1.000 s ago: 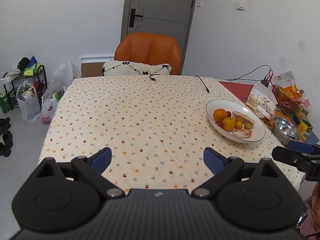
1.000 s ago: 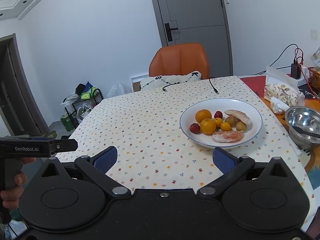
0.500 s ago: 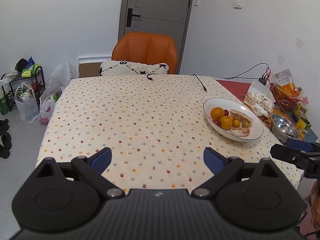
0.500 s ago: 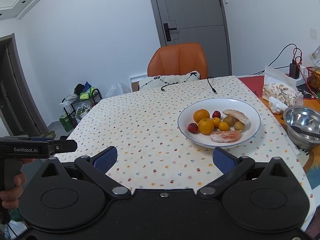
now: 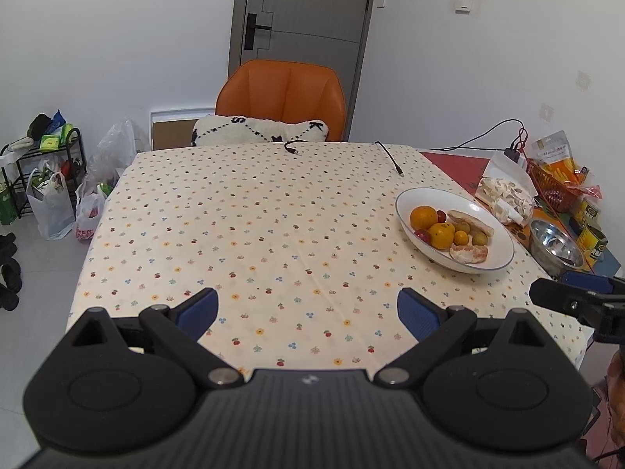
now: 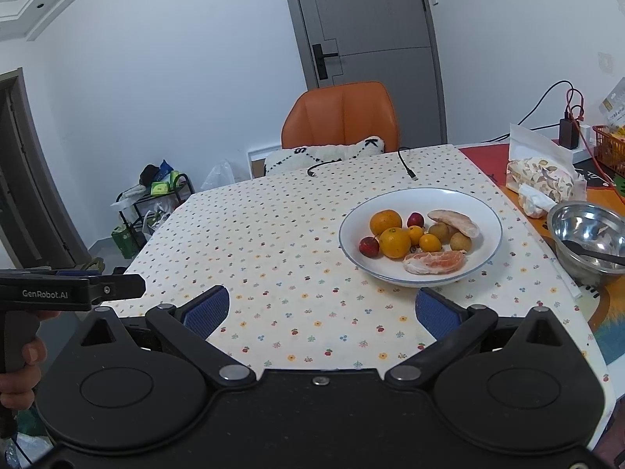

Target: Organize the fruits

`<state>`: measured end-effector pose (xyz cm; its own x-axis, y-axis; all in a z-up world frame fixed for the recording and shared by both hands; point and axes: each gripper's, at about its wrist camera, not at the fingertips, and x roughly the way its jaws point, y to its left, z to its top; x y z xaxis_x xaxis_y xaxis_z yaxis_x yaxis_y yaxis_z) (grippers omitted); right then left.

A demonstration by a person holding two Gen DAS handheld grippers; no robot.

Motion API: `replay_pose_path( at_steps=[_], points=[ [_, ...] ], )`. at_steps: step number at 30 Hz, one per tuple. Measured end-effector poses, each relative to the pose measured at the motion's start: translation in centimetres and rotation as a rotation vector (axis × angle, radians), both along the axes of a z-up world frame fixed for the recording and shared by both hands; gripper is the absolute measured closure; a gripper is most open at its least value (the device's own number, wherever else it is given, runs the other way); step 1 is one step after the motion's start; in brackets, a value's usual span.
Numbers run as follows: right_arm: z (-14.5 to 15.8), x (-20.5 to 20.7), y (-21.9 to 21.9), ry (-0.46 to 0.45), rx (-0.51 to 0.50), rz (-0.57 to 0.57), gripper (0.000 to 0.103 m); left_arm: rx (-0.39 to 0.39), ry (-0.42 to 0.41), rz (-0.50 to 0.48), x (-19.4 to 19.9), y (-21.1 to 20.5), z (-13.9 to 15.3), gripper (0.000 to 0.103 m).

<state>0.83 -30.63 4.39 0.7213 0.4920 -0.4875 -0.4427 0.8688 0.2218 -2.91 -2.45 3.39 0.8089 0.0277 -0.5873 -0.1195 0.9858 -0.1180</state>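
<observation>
A white plate (image 6: 484, 211) (image 5: 504, 250) on the right of the flower-print table (image 5: 254, 226) holds two oranges (image 6: 394, 241), small yellow and brown fruits, two red fruits (image 6: 369, 246) and peeled citrus segments (image 6: 434, 262). My left gripper (image 5: 308, 310) is open and empty above the table's front edge, well left of the plate. My right gripper (image 6: 320, 308) is open and empty above the front edge, the plate just beyond its right finger. It also shows at the right edge of the left wrist view (image 5: 578, 301).
A steel bowl (image 6: 590, 238) with a spoon, a snack bag (image 6: 543, 176), cans and a red basket (image 5: 550, 191) stand right of the plate. Two cable ends (image 5: 390, 158) lie at the far edge. An orange chair (image 5: 281, 97) with a cushion stands behind. Bags and a rack (image 5: 43, 179) are on the floor at left.
Both grippers have drawn back and risen a little from the table. The plate and fruits have not moved. Both stay open.
</observation>
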Motion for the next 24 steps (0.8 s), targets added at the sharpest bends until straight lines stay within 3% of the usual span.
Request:
replay_pose_path(
  at_steps=[24],
  points=[
    [-0.7, 0.8, -0.2, 0.021, -0.014, -0.028, 0.000, -0.004, 0.018, -0.026, 1.2, -0.2, -0.6, 0.006]
  ],
)
